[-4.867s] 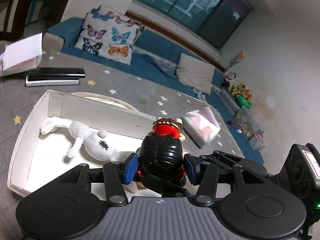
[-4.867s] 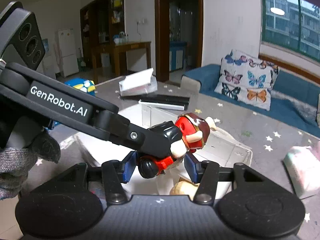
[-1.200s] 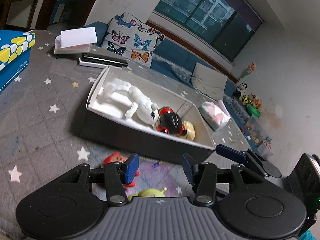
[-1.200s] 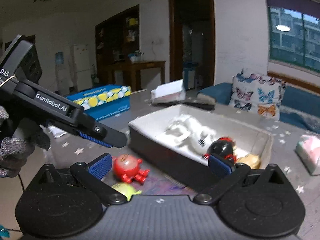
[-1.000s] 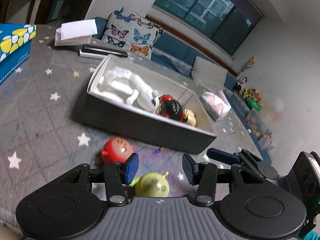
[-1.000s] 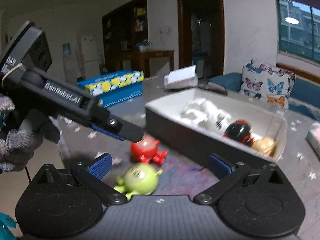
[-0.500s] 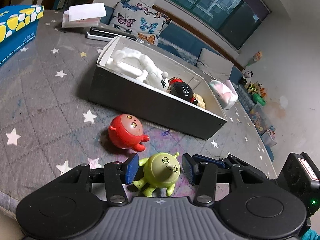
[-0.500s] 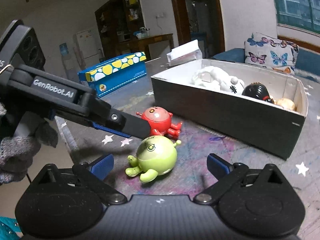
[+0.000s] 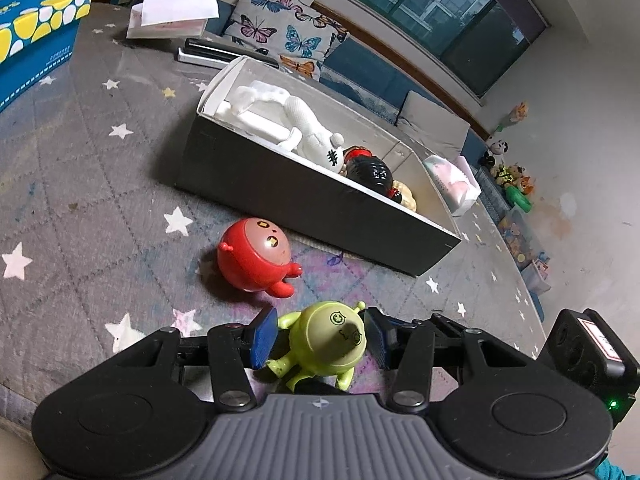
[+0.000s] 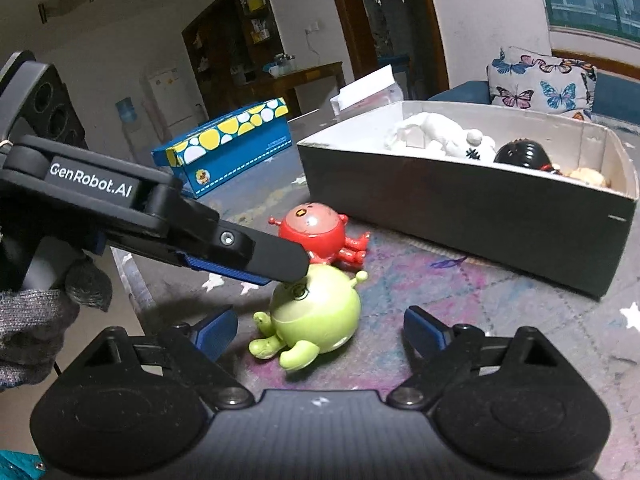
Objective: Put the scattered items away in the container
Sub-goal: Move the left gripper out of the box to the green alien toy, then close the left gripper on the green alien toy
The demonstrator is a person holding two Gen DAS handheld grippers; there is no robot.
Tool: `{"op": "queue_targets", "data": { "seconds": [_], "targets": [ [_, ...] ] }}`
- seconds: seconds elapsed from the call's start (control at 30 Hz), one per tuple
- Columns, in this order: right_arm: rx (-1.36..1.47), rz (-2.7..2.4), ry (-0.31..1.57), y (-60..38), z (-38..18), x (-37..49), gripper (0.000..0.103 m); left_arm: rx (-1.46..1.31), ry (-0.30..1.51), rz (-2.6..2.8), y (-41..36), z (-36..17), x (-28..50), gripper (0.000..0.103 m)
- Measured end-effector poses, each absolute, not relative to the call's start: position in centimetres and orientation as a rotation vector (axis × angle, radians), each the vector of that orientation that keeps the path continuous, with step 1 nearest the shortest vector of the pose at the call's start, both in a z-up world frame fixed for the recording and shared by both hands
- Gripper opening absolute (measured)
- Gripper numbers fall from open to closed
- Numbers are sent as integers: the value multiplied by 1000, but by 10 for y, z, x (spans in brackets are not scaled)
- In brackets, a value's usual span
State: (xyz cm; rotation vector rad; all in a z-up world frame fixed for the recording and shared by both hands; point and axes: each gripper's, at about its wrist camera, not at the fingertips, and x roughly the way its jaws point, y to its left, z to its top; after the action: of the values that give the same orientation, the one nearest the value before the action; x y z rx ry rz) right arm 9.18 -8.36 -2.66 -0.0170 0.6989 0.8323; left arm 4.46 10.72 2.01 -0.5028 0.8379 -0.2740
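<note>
A green round toy [image 9: 326, 342] lies on the grey star mat between the open jaws of my left gripper [image 9: 322, 338], whose blue pads stand close on either side of it. In the right wrist view the green toy [image 10: 316, 312] lies between the wide-open jaws of my right gripper [image 10: 320, 332], with a left finger [image 10: 256, 254] over its top. A red round toy [image 9: 254, 256] lies just beyond, also in the right wrist view [image 10: 316, 234]. The dark box [image 9: 304, 200] holds a white plush [image 9: 296, 122], a black-and-red figure [image 9: 368, 170] and a tan toy.
A blue and yellow box [image 10: 228, 146] stands at the left. A white paper box [image 9: 172, 16] and dark flat items [image 9: 216, 50] lie behind the container. A pink-white packet [image 9: 452, 184] lies to its right. A sofa with a butterfly cushion [image 9: 284, 36] is behind.
Both grippers moved away from the box and down to the mat. The left gripper has come around the green toy. The black-and-red figure held earlier now lies in the box.
</note>
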Motion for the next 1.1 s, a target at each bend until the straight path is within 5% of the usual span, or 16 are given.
{"op": "queue_targets", "data": {
  "seconds": [0.23,0.6,1.1],
  "targets": [
    [12,856,711,-79,-30,93,68,-513,849,-273,107,17,46,50],
    [-16,841,726,-81,-26,91,48,-527,873,-289,106,12,49,49],
    [-107,819,660,-87,1,89,48,-535,829,-346,98,34,53,46]
  ]
}}
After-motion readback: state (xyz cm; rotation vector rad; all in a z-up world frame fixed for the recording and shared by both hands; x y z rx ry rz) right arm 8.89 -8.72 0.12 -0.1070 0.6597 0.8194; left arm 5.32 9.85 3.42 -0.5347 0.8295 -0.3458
